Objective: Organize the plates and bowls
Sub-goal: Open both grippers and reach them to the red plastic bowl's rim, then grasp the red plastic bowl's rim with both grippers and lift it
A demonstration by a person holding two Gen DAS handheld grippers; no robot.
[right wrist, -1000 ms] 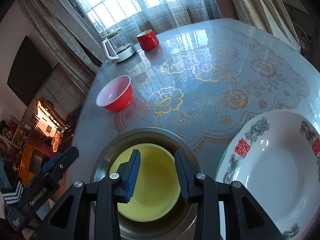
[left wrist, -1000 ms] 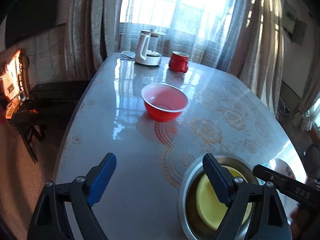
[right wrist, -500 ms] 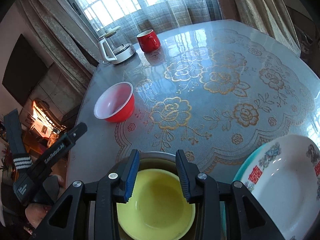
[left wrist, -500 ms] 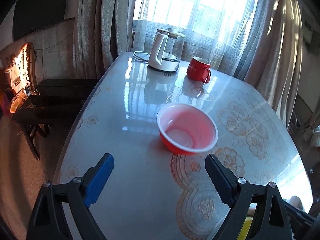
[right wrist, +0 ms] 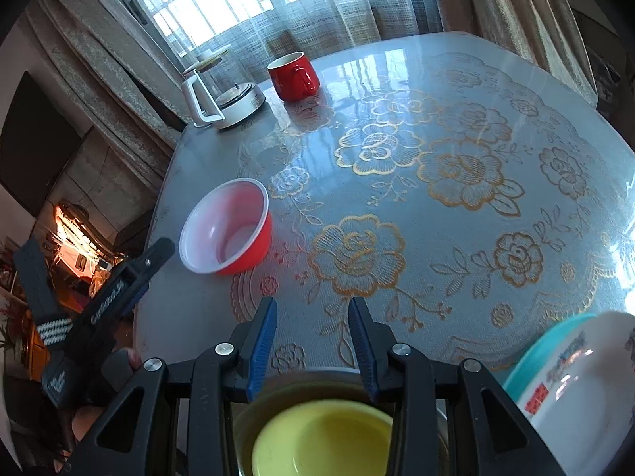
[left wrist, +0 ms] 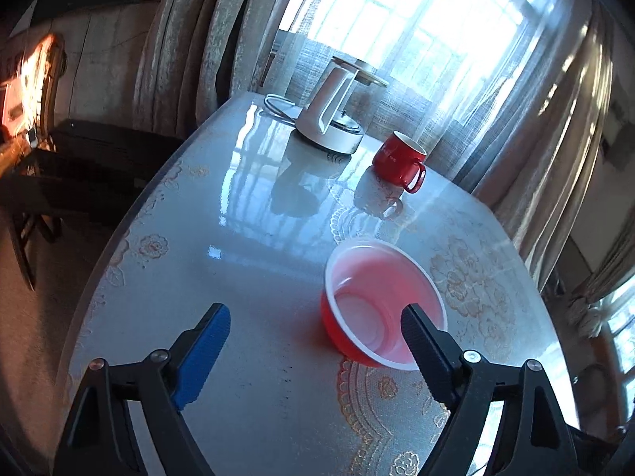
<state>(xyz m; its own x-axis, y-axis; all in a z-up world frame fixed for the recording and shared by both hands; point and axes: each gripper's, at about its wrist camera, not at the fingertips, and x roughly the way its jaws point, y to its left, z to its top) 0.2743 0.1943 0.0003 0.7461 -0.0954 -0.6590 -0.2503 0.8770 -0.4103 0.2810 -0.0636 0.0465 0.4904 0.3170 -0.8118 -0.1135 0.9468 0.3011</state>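
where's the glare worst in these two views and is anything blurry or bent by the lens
Left wrist view: the window is blown out white, and its glare streaks the table near the kettle; the red bowl looks slightly soft. Right wrist view: milder glare on the table behind the red mug; the floral pattern is sharp. Both views: fisheye bends the table edge and curtains, with dark corners.

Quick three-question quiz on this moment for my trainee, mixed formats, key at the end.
1. True or false: the yellow bowl sits inside a metal bowl.
2. Which is nearest the red bowl? A) left gripper B) red mug C) kettle
3. Fill in: between the right gripper's fingers there is ____.

Key: 1 true; 2 A; 3 nothing, only the table beyond the gap.
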